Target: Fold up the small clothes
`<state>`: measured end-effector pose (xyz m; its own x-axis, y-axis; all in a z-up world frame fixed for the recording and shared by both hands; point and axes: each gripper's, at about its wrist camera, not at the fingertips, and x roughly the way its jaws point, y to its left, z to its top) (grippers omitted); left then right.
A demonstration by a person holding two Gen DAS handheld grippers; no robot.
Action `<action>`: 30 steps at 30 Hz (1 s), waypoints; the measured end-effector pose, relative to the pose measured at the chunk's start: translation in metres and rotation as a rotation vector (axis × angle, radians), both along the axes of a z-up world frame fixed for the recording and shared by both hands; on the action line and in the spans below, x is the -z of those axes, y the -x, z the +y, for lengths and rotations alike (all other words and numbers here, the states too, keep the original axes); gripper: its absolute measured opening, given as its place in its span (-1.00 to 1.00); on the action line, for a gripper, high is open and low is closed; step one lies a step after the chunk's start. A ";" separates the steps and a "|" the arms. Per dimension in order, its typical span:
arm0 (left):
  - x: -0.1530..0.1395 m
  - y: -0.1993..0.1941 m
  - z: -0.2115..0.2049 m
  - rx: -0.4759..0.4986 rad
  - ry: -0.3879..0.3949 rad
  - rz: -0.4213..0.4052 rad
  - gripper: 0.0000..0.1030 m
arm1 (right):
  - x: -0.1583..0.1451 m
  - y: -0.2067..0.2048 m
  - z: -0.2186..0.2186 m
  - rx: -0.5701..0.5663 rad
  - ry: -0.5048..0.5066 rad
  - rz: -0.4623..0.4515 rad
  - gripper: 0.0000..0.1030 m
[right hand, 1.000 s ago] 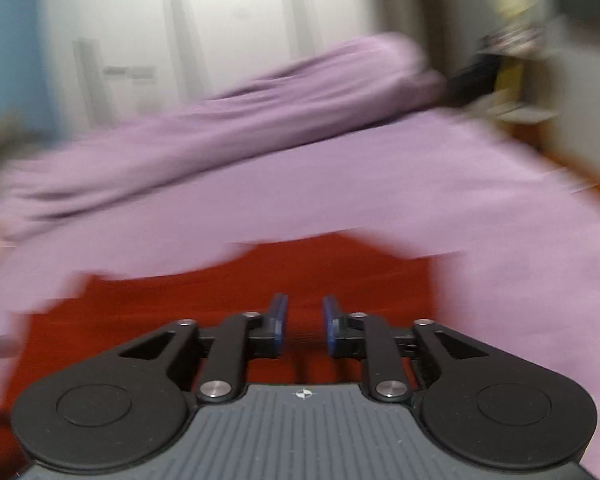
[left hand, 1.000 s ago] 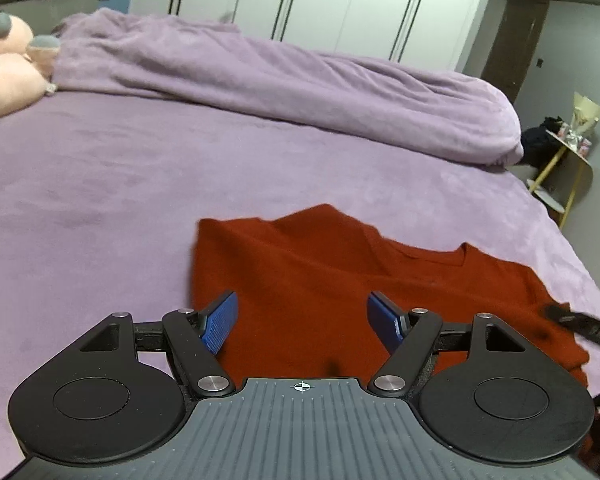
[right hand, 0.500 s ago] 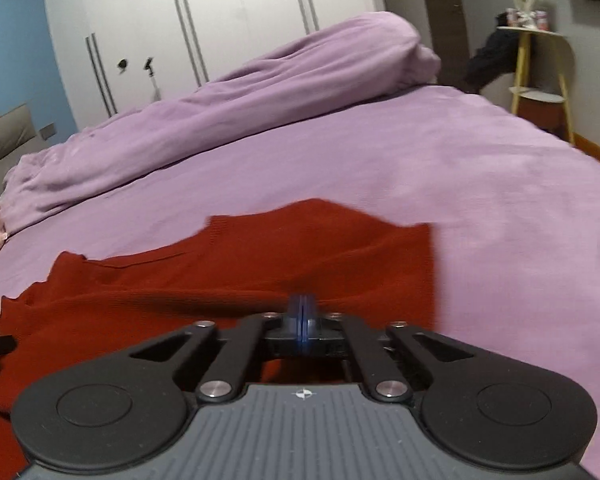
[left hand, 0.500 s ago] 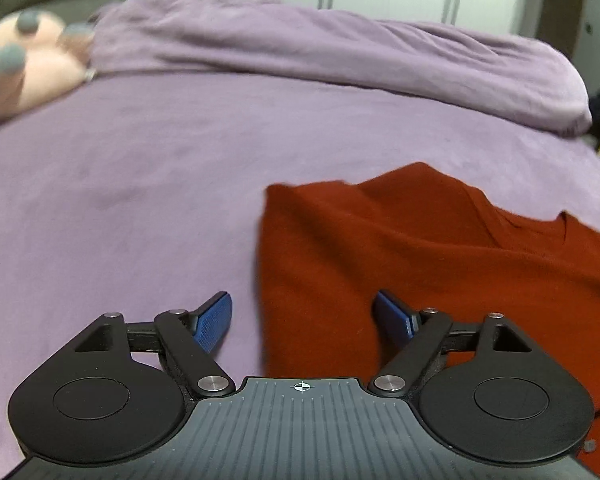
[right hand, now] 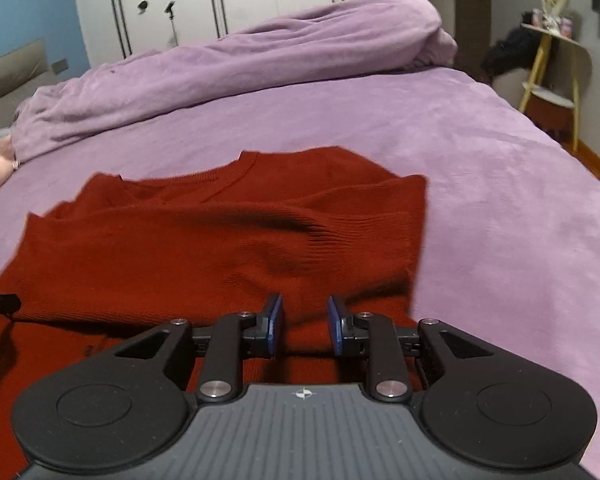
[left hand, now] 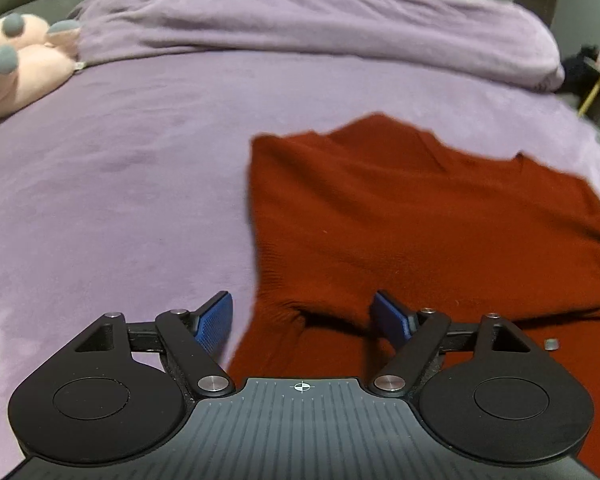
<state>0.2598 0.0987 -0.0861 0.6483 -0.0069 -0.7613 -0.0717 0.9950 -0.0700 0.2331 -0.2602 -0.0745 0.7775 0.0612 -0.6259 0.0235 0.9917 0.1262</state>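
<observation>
Sweater (right hand: 220, 248): we have the sides folded in.
Left gripper (left hand: 304, 316): wide, empty.
Right gripper (right hand: 303, 322): opening, empty.
Left: we fold crosswise.

A wide stretch of bare purple bed (left hand: 112, 184) is left free to the left of the red sweater (left hand: 400, 220), up to the pink plush toy (left hand: 24, 64) lying at the bed's far left edge. The far edge is blocked along its whole length by a bunched purple blanket (right hand: 236, 68). Between the blanket and the sweater's collar a clear band of bed is seen. To the right of the sweater (right hand: 220, 240) open bed runs to the right edge, beyond which a yellow side table (right hand: 556, 64) stands. The near middle of the bed is covered by the sweater.
</observation>
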 end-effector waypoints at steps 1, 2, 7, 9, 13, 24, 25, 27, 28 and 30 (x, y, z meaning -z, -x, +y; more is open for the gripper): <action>-0.007 0.010 0.006 0.007 0.013 -0.005 0.59 | -0.004 0.018 -0.004 -0.003 -0.011 -0.003 -0.22; -0.013 0.021 0.013 0.032 0.030 -0.008 0.60 | -0.007 0.040 -0.010 -0.012 -0.020 -0.001 -0.16; -0.032 0.104 0.041 0.173 0.069 -0.005 0.64 | -0.004 0.148 -0.022 0.016 -0.006 0.066 -0.03; -0.031 0.141 0.049 0.197 0.086 0.014 0.68 | 0.002 0.193 -0.026 0.063 -0.024 0.100 -0.02; -0.016 0.197 0.055 0.191 0.093 0.076 0.68 | 0.016 0.233 -0.029 0.107 -0.075 0.160 0.02; 0.019 0.233 0.066 0.109 0.355 0.167 0.01 | 0.031 0.237 -0.045 0.125 -0.288 0.186 -0.40; 0.020 0.232 0.068 0.100 0.362 0.174 -0.04 | 0.031 0.237 -0.047 0.131 -0.312 0.190 -0.40; 0.022 0.231 0.074 0.089 0.406 0.181 -0.13 | 0.034 0.238 -0.051 0.132 -0.347 0.190 -0.39; 0.023 0.230 0.077 0.084 0.433 0.188 -0.20 | 0.034 0.238 -0.052 0.126 -0.357 0.189 -0.36; 0.027 0.227 0.079 0.085 0.466 0.209 -0.64 | 0.035 0.237 -0.054 0.112 -0.375 0.189 -0.34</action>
